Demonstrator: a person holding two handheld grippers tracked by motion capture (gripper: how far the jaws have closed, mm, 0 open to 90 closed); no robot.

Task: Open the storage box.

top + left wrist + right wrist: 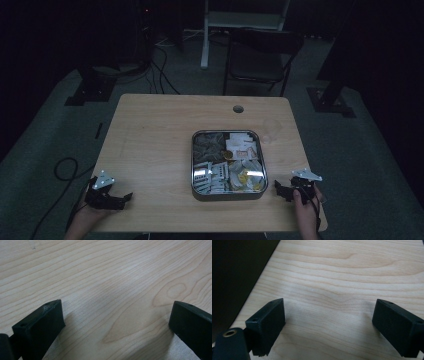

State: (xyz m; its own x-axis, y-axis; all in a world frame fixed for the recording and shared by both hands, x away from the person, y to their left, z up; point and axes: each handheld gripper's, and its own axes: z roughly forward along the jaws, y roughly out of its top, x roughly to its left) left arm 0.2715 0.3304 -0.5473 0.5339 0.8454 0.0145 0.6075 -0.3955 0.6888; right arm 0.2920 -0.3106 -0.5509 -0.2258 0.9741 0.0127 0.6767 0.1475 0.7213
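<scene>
While both hands rest at the near corners of the wooden table (150, 130), nothing is in play yet. The left gripper (122, 199) sits low at the near left edge, and its own view gives us two black jaws spread wide with only bare wood grain between them. Over on the other side, the right gripper (281, 189) waits just beside the near right corner of the tray (193, 165), jaws likewise standing apart over empty tabletop, the table's edge and the dark floor (234, 277) showing off to one side in its view.

The tray is the thing to watch: a square metal tin with rounded corners, sitting right of centre on the table, between the two hands but far closer to the right one. It is packed with small wrapped items (227, 165), dark ones at the far left, pale packets at the far right, silvery and gold-toned pieces along the near side; the light is too dim to tell exactly what they are.

So this looks like the ready position, before any reach. The next move, I'd judge, asks a gripper to lift clear of the table, travel in over the tray's rim and come down onto a single piece without disturbing its neighbours. The right gripper has the shorter path.
</scene>
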